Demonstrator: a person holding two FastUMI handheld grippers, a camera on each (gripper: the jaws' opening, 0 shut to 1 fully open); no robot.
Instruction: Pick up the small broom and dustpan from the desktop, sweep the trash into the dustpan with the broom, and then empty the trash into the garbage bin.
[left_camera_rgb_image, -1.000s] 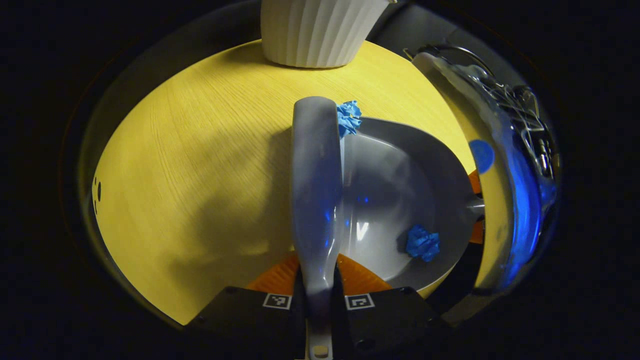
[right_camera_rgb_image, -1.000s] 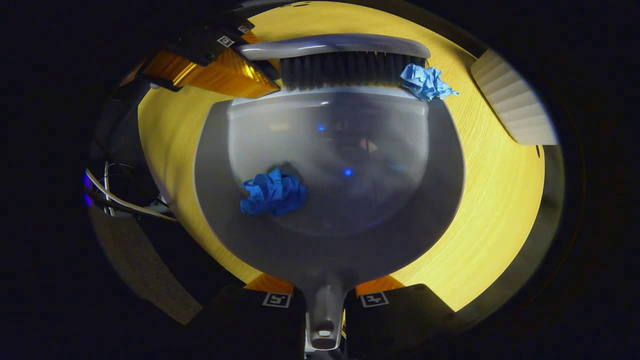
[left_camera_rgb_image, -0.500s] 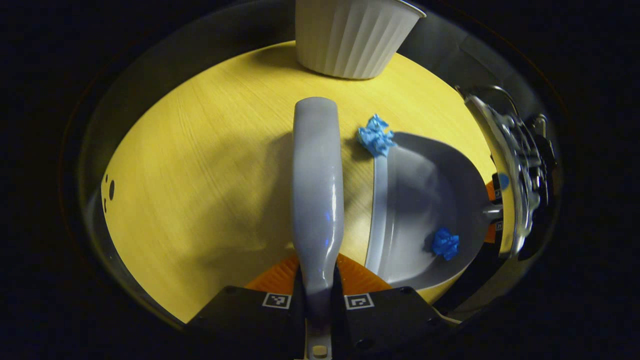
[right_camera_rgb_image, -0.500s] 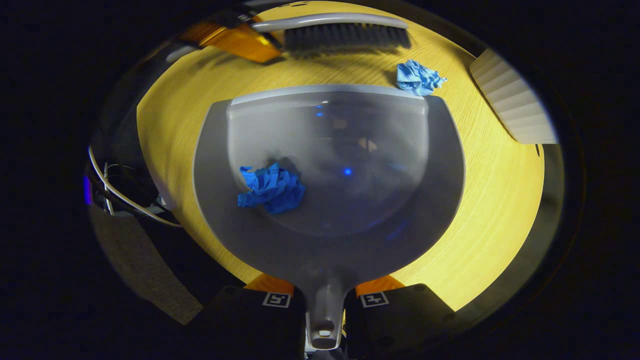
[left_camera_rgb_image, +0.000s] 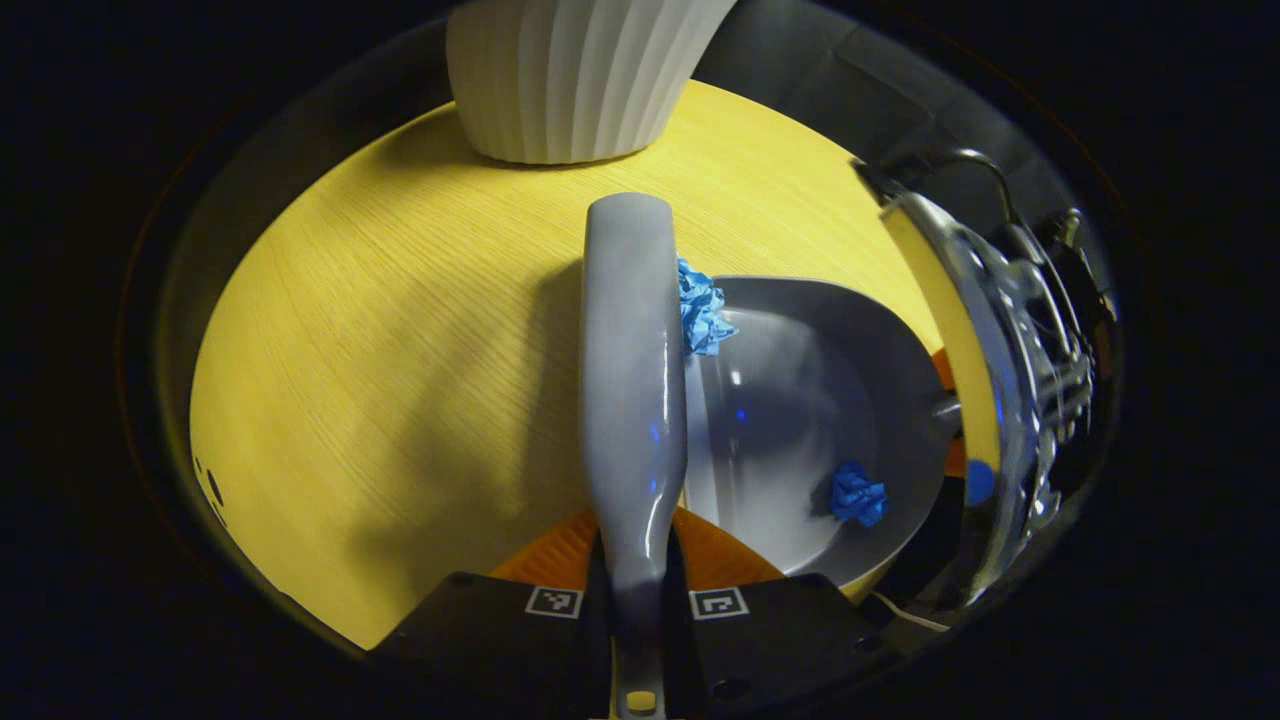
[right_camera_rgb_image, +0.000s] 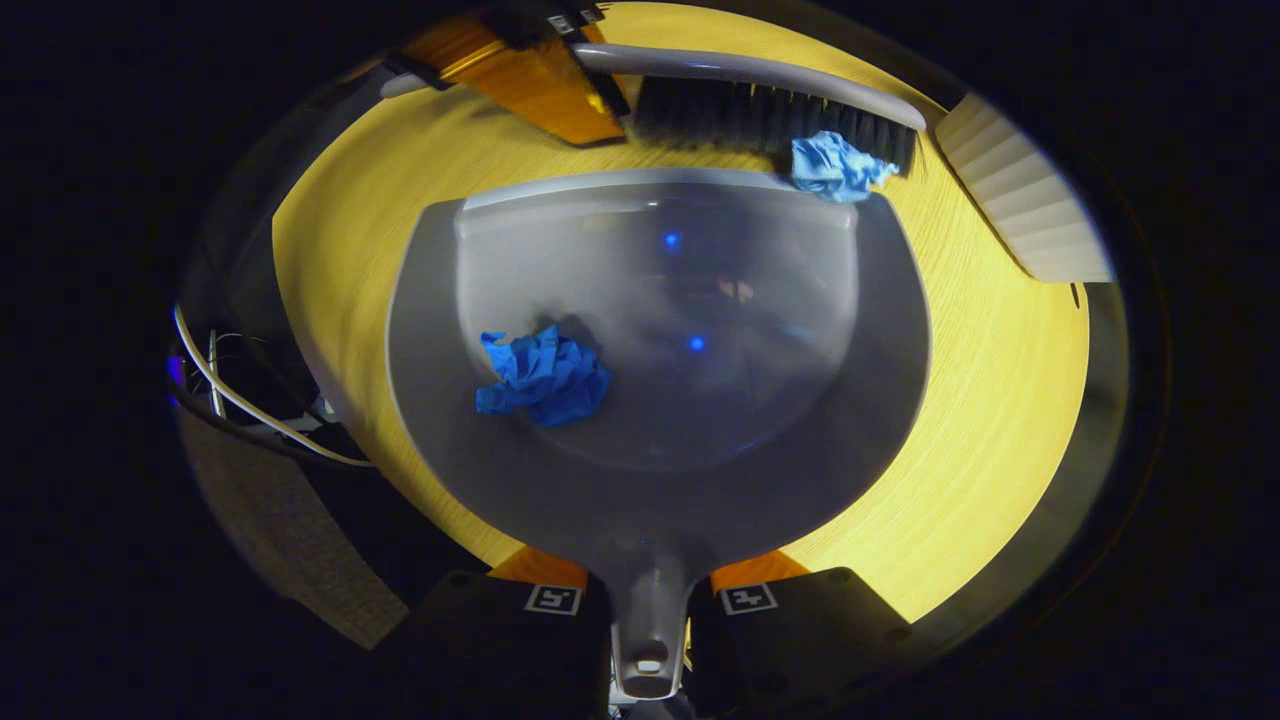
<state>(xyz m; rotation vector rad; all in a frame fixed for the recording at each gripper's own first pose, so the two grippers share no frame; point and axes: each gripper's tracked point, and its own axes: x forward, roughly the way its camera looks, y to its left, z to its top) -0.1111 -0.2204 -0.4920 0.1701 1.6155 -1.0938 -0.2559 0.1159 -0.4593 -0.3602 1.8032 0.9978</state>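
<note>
1. Broom (right_camera_rgb_image: 770, 100) has swung back in since half a second ago: then it stood well off from the dustpan (right_camera_rgb_image: 650, 400), now its bristles press against the loose paper wad (right_camera_rgb_image: 830, 165) right at the dustpan's front lip.
2. That wad, which lay on the tabletop (left_camera_rgb_image: 400, 350) just ahead of the dustpan lip, now sits on the lip's corner nearest the garbage bin (left_camera_rgb_image: 570, 80), between bristles and pan.
3. A second wad (right_camera_rgb_image: 540, 375) lies inside the dustpan as before, on the side away from the bin.
4. Left tongs (left_camera_rgb_image: 637, 600) are clamped on the broom's handle; right tongs (right_camera_rgb_image: 648, 598) are clamped on the dustpan's handle.
5. My reading: the sweep is on its last stroke. One more push should carry the loose wad fully into the dustpan, leaving only the tip into the bin, which stands upright beyond the dustpan.
</note>
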